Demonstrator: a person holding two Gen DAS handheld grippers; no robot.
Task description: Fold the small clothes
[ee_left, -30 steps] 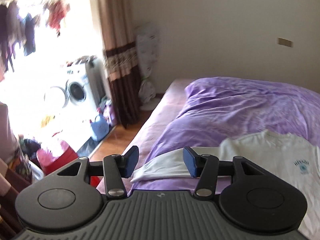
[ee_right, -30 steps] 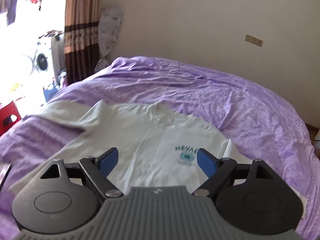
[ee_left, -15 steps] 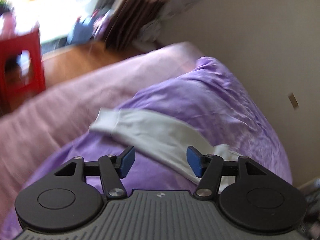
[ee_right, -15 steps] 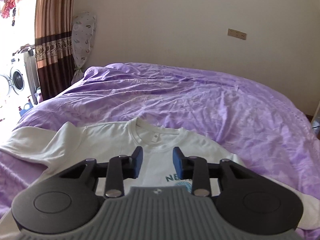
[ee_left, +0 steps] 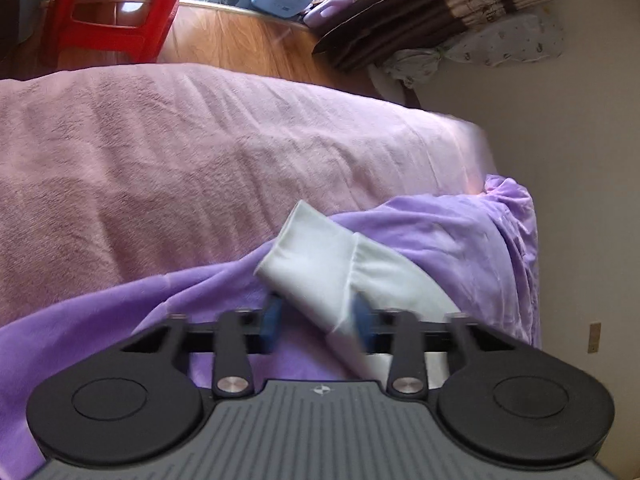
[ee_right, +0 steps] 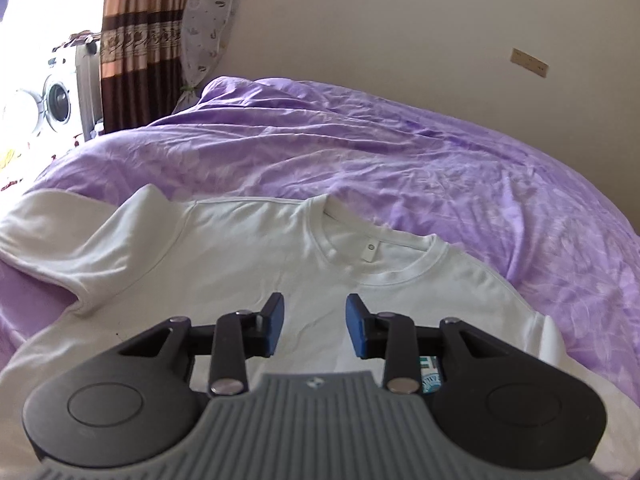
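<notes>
Left gripper [ee_left: 316, 322] is tilted steeply over the near edge of the bed, its blue pads [ee_left: 272, 320] set apart on either side of the white cotton sleeve [ee_left: 320, 256]. The cloth lies between them, but the pads are motion-blurred and I cannot tell whether they press it yet; they look roughly half open. I have rolled that wrist so the fingers straddle the sleeve across its width, which I judge is the way to pinch it and carry it inward over the body of the shirt. The sleeve cuff lies on the crumpled purple quilt [ee_left: 460, 240], just where the quilt meets the pink fleecy bed sheet [ee_left: 200, 160].

My right gripper [ee_right: 315, 326] is level, pointing along the bed towards the cream wall [ee_right: 400, 20]. Its jaws stand partly open with nothing between them, poised over the chest of the white short-sleeved T-shirt [ee_right: 240, 256], a little below the round ribbed collar [ee_right: 376, 260]. I judge it sits there to pin the shirt's middle while the other side is folded, though I cannot tell whether it touches the fabric.

The shirt lies face up and spread flat across the quilt, its far sleeve bunched at the left in the right wrist view, so no fold looks finished yet. Soft cloth may slip or drag as I lift it.
</notes>
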